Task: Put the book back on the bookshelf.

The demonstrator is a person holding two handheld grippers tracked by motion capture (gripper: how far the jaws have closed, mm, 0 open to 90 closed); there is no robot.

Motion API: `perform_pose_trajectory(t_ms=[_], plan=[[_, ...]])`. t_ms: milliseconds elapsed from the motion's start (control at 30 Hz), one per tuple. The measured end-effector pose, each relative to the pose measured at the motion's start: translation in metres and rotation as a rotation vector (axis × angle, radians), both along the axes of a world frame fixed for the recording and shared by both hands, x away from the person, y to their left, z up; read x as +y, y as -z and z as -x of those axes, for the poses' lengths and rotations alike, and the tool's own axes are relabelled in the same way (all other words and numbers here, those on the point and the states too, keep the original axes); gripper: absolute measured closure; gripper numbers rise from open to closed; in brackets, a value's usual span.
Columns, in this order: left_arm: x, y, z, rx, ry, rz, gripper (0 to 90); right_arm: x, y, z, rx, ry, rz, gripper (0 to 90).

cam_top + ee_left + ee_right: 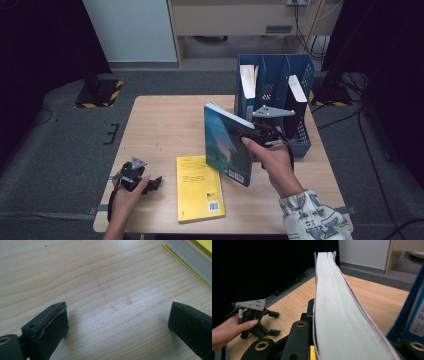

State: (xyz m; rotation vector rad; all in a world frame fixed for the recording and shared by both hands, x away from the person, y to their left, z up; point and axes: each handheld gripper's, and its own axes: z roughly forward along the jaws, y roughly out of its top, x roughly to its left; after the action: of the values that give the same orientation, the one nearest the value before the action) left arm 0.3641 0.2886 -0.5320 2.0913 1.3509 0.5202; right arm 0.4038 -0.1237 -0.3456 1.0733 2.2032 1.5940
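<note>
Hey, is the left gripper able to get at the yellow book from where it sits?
Probably yes: the left gripper, jaws open, rests beside the yellow book with bare table between them.

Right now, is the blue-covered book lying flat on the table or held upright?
Upright. The blue-covered paperback book stands on edge above the wooden table, clamped in the right tool; its page edges face the right gripper view.

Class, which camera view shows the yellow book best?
The high view: the yellow book lies flat on the table, its whole cover visible. The left gripper view catches just a corner and its page edges; the right gripper view gives a sliver of yellow below the held book.
</note>
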Motion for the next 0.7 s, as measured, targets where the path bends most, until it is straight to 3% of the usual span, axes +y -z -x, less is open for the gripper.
perform_pose_trajectory(t_ms=[267,700], plan=[[0.001,0.005,0.003,-0.04,-0.006,0.022,0.0,-0.013,0.001,0.013,-0.011,0.028,0.009,73.4],[0.001,0.005,0.003,-0.042,-0.007,0.021,0.0,-0.047,0.007,0.026,0.02,0.067,-0.033,73.4]])
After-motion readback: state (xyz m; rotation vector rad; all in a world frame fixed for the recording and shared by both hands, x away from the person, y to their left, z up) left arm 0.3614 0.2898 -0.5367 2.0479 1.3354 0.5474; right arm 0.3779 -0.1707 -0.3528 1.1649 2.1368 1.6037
